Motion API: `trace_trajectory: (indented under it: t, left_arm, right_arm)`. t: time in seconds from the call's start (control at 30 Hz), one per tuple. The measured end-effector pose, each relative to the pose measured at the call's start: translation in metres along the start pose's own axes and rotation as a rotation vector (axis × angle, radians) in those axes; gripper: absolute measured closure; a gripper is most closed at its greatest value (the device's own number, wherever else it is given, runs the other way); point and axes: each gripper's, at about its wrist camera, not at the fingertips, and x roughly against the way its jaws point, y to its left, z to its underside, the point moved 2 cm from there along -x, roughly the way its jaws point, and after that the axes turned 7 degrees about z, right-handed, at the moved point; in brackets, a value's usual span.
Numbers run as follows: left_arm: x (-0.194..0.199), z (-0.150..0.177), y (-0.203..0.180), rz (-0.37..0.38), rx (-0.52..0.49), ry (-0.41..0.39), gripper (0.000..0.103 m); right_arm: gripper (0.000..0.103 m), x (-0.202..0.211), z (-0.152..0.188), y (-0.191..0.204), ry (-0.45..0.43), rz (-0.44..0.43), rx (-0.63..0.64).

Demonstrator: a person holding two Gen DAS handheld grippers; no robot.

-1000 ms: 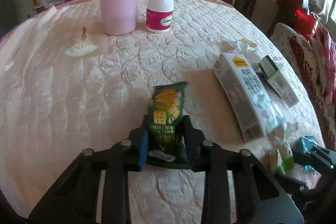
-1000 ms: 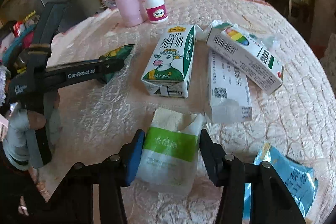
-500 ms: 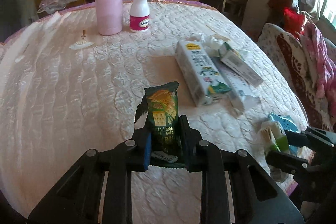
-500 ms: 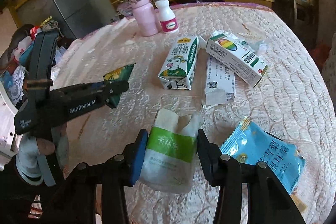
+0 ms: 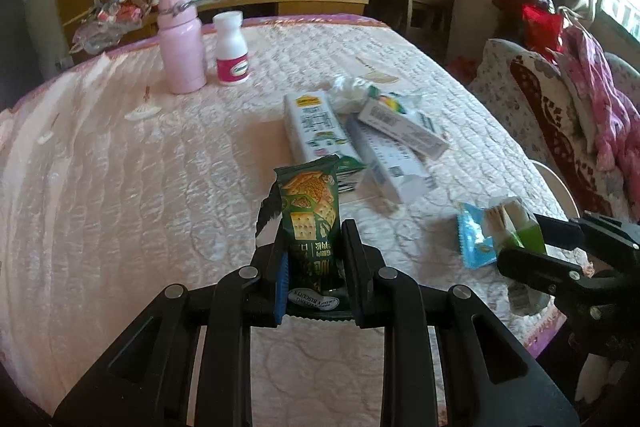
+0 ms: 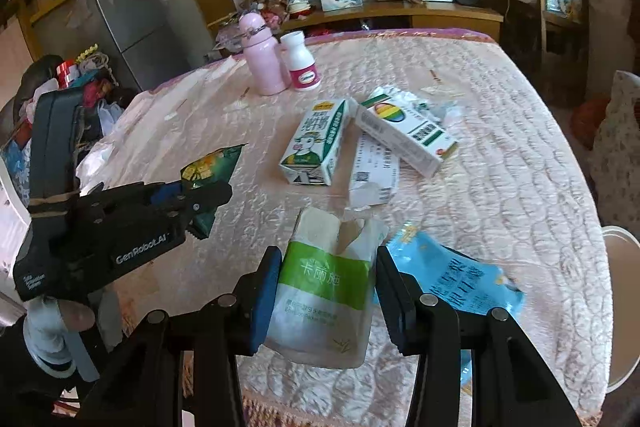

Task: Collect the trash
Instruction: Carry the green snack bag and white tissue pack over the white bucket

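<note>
My left gripper (image 5: 315, 251) is shut on a green biscuit wrapper (image 5: 310, 209) and holds it above the pink quilted table; it also shows in the right wrist view (image 6: 208, 197) with the wrapper (image 6: 208, 167). My right gripper (image 6: 326, 267) is shut on a white and green tissue pack (image 6: 328, 279), also seen in the left wrist view (image 5: 514, 227). On the table lie a milk carton (image 6: 316, 143), a rainbow-marked box (image 6: 404, 129), a flattened white box (image 6: 374, 171) and a blue snack bag (image 6: 456, 275).
A pink bottle (image 5: 180, 41) and a white pill bottle (image 5: 231, 49) stand at the table's far side. Crumpled plastic (image 5: 348, 89) lies behind the boxes. A white chair (image 6: 618, 307) stands at the right edge. A fridge (image 6: 124, 27) and cluttered furniture surround the table (image 5: 120, 167).
Both grippers have risen and pulled back from the table with their items. More of the table and room shows now. The blue snack bag has come into view.
</note>
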Motion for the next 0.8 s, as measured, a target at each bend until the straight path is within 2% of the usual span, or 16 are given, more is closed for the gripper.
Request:
trace_trajectory:
  t: [0.4,0.8]
  left_arm:
    - [-0.003,-0.002,-0.041,0.032,-0.036,-0.005,0.082]
    - [-0.006,-0.008,-0.069,0.043,-0.072,-0.014,0.082]
  right_arm:
    - [0.058,0.014,0.001,-0.032,-0.023,0.071,-0.040]
    - [0.058,0.026,0.000,-0.058,-0.043,0.103,-0.069]
